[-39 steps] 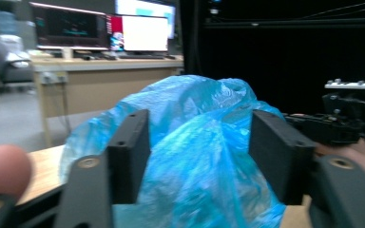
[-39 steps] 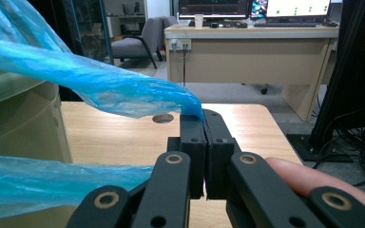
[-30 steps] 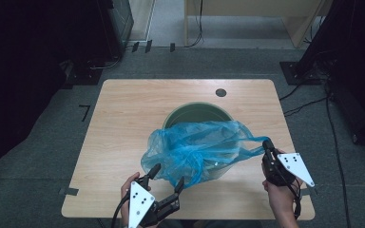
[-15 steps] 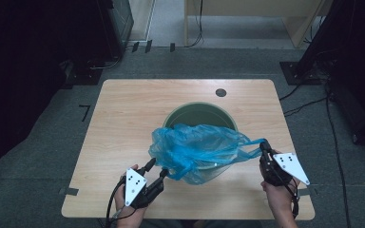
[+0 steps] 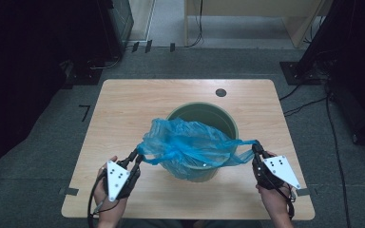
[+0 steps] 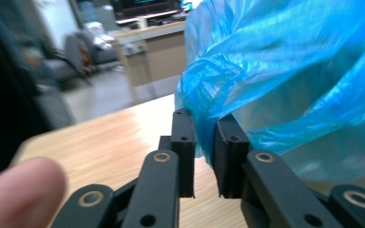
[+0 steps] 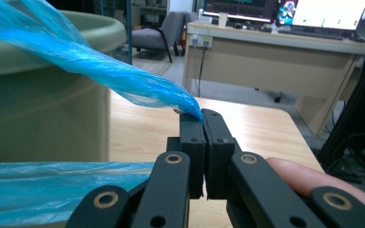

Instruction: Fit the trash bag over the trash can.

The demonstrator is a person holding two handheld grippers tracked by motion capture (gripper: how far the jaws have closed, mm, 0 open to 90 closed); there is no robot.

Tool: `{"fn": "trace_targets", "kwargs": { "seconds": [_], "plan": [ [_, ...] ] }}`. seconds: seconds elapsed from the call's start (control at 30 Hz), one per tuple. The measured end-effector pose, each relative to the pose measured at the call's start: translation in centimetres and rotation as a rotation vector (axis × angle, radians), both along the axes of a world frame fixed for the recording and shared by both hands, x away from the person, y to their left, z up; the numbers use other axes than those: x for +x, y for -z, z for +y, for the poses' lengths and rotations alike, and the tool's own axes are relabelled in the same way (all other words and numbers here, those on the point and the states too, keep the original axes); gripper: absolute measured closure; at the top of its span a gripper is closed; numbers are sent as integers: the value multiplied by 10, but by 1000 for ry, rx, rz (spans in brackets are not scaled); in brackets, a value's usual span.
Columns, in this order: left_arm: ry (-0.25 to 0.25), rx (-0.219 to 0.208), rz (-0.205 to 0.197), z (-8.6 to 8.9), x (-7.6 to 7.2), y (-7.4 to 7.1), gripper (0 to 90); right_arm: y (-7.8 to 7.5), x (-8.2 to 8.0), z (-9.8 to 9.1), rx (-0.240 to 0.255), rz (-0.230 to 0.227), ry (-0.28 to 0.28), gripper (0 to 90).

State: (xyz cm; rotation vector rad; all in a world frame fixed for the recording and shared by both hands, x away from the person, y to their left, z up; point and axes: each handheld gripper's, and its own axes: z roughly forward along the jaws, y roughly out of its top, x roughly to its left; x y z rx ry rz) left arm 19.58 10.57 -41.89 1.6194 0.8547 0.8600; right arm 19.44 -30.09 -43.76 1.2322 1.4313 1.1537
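A wooden table [image 5: 123, 109] with a small round dark hole [image 5: 221, 92] near its far edge stands on grey carpet [image 5: 38, 190]. Dark stands [image 5: 309, 71] flank it left and right, cables [image 5: 304, 104] trailing on the right. Far off stand a pale desk [image 7: 275, 66] with lit monitors [image 7: 240, 8] and a grey chair [image 7: 159, 28].

Green bin [image 5: 228, 124]: you see just its far rim and a strip of wall in the high view; the blue plastic bag [image 5: 190, 145] covers the rest.
Bag's edge at your left hand-held gripper [image 6: 204, 156]: the gap is narrow, and you cannot tell whether the pads press the film.
Your forearms: cut off by the bottom edge of the high view.
Room behind the counter [image 6: 114, 142]: blurred in the left gripper view.
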Motion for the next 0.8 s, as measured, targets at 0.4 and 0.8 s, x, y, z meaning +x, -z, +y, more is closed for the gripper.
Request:
{"fn": "trace_targets", "kwargs": {
  "seconds": [0.4,0.8],
  "plan": [
    [514,-289,66,14,-20,-25,851,-9,-12,-13,30,-9,29,900],
    [384,1,124,-1,-6,3,840,6,-26,-29,49,83,17,900]
  ]
}}
